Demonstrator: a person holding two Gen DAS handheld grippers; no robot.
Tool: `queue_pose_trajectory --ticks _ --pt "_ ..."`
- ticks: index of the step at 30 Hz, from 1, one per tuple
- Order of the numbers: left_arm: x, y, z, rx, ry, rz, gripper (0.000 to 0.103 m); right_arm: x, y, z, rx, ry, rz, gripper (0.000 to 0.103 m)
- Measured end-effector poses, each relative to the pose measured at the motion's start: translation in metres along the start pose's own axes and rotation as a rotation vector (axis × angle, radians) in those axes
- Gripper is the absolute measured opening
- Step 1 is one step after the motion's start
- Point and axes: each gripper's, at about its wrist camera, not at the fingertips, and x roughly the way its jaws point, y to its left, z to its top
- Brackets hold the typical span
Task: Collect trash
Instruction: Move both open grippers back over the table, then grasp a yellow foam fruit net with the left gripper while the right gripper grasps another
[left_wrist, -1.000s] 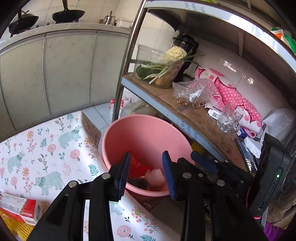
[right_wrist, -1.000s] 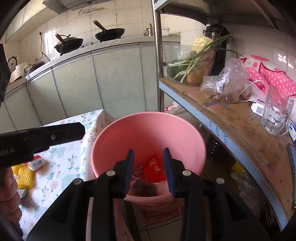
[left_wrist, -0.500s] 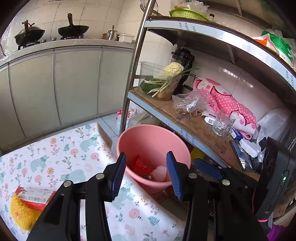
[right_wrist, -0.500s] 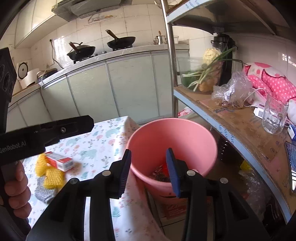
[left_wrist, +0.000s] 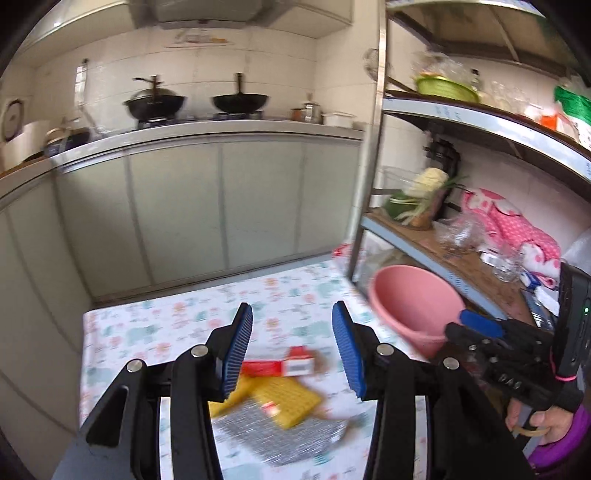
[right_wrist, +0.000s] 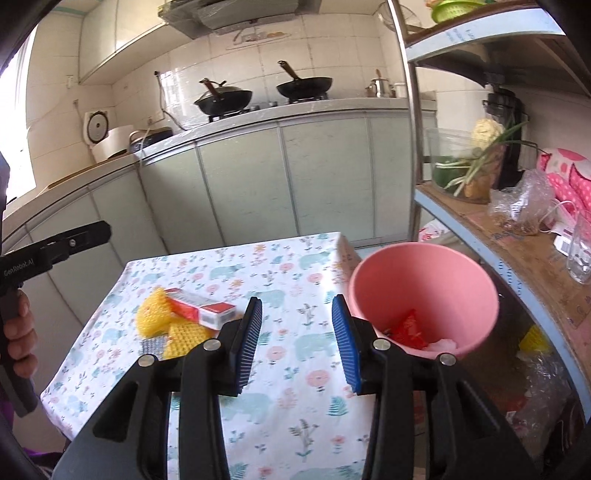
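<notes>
A pink bucket (right_wrist: 424, 291) stands off the table's right edge, holding a red wrapper (right_wrist: 408, 326) and white scraps; it also shows in the left wrist view (left_wrist: 417, 306). On the floral tablecloth (right_wrist: 288, 369) lie a red-and-white box (right_wrist: 203, 308), yellow mesh pieces (right_wrist: 159, 317) and a silvery scrap (right_wrist: 151, 347). In the left wrist view the box (left_wrist: 280, 366), the yellow mesh (left_wrist: 284, 400) and the silvery scrap (left_wrist: 295, 439) lie just beyond my open, empty left gripper (left_wrist: 291, 350). My right gripper (right_wrist: 297, 343) is open and empty above the table.
A metal shelf rack (right_wrist: 498, 236) stands right of the bucket with a glass (right_wrist: 580, 251), plastic bag (right_wrist: 524, 206) and greens (right_wrist: 476, 162). Kitchen cabinets (right_wrist: 258, 177) with woks (right_wrist: 303, 86) line the far wall.
Both grippers have pulled back and swung left from over the bucket toward the table. The box, yellow mesh and silvery scrap have come into the left wrist view.
</notes>
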Motion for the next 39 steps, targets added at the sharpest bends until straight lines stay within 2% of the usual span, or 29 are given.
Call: queue_pose_trajectory --ticks 6,12,16,20,27,34,35,37,38,39 --pt "-0.026 0.061 -0.030 -0.101 0.021 0.127 0.044 0.008 0.023 -0.008 -0.014 0.036 0.066 0.040" --pt "-0.024 0.084 -0.062 -0.156 0.090 0.135 0.044 0.014 0.042 -0.010 -0.033 0.071 0.136 0.040" --pt "0.003 0.075 -0.074 -0.119 0.162 0.119 0.044 0.024 0.049 -0.014 -0.043 0.115 0.186 0.040" --pt "0.036 0.068 -0.078 -0.098 0.212 0.096 0.044 0.031 0.054 -0.017 -0.070 0.132 0.198 0.040" --pt "0.090 0.063 -0.081 -0.005 0.307 0.117 0.044 0.047 0.061 -0.017 -0.069 0.178 0.234 0.040" --pt "0.123 0.067 -0.092 -0.017 0.371 0.072 0.044 0.065 0.083 -0.016 -0.078 0.225 0.311 0.040" --pt "0.125 0.068 -0.093 -0.017 0.370 0.078 0.043 0.069 0.086 -0.015 -0.077 0.239 0.323 0.040" --pt "0.125 0.070 -0.093 -0.010 0.353 0.082 0.028 0.077 0.094 -0.017 -0.088 0.268 0.323 0.040" --pt "0.123 0.073 -0.092 -0.026 0.346 0.077 0.013 0.082 0.097 -0.018 -0.092 0.280 0.325 0.040" --pt "0.119 0.077 -0.090 -0.051 0.338 0.060 0.009 0.087 0.100 -0.019 -0.094 0.291 0.325 0.040"
